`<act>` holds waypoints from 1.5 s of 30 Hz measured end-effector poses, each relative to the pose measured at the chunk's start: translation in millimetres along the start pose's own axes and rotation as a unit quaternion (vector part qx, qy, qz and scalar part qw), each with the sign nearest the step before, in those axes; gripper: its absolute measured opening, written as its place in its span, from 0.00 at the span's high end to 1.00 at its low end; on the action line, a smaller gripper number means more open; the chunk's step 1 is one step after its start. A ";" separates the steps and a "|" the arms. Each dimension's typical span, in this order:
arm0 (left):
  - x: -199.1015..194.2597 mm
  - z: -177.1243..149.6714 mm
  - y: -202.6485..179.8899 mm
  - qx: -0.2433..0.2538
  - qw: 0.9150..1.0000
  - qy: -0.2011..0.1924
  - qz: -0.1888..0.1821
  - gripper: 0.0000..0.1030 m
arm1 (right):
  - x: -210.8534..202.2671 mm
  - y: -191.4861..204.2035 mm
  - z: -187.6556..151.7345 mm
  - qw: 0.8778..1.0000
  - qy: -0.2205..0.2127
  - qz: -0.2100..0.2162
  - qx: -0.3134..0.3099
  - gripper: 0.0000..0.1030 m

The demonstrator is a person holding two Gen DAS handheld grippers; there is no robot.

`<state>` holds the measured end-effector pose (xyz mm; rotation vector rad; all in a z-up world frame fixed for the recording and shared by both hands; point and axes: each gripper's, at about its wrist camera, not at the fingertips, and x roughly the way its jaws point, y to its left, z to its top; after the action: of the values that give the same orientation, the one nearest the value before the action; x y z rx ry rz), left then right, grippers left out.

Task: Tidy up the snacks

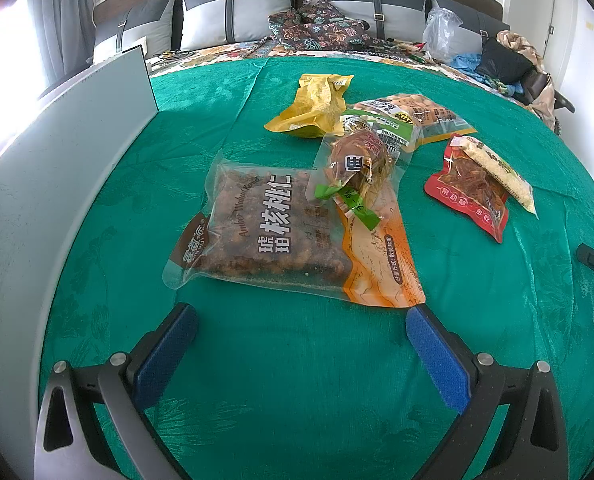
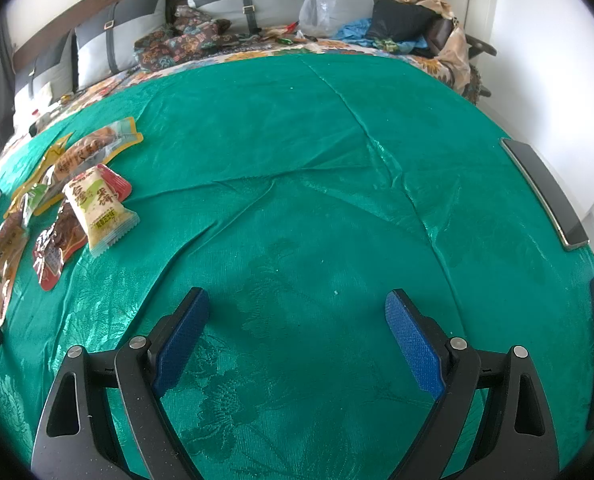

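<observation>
Blue-padded left tongs (image 1: pixel 301 320) hang with their fingers spread wide apart over the green cloth (image 1: pixel 297 380), holding nothing. Just ahead of them lies a clear walnut packet (image 1: pixel 265 232) with an orange end, flat on the cloth. A small clear pouch with a brown snack (image 1: pixel 357 164) rests partly on top of that packet's far corner. Behind it sit a green-labelled bag (image 1: pixel 381 128) and a bag of pale nuts (image 1: pixel 417 114), overlapping each other, and a crumpled yellow bag (image 1: pixel 317 106) lies to their left. Off to the right, apart from the pile, a red packet (image 1: pixel 469 194) carries a pale narrow packet (image 1: pixel 501 174) across its top. A grey-white panel (image 1: pixel 57 168) stands upright along the left edge of the cloth; whether it is the wall of a box cannot be told.

Right tongs (image 2: pixel 297 312) are likewise spread apart and empty, over bare green cloth with creases running across it. From this view the snack pile sits far to the left, the pale packet (image 2: pixel 101 208) lying over the red one (image 2: pixel 53 252). A dark flat device (image 2: pixel 545 192) lies at the right edge of the cloth. Beyond the cloth, the bed's grey pillows (image 2: pixel 237 4), a patterned blanket (image 2: pixel 177 44) and a clear plastic bag (image 2: pixel 319 8) line the headboard.
</observation>
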<state>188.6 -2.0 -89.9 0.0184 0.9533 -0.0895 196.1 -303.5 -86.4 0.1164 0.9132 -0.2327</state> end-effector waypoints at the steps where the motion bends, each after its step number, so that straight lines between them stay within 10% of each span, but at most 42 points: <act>1: 0.0 0.0 -0.2 0.000 1.000 0.000 0.000 0.00 | -0.1 -0.2 -0.1 1.000 0.000 0.000 0.000 0.10; 36: -0.4 0.3 0.0 0.005 1.000 0.002 -0.002 0.00 | 0.2 -0.2 0.2 1.000 0.000 0.001 0.000 0.10; 45: -17.4 53.2 13.5 0.053 0.996 0.021 -0.074 0.06 | 0.1 -0.2 0.0 1.000 0.000 0.000 -0.001 0.10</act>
<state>223.0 9.7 -45.3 0.0470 0.9898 -0.2777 196.1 -303.7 -86.5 0.1149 0.9136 -0.2320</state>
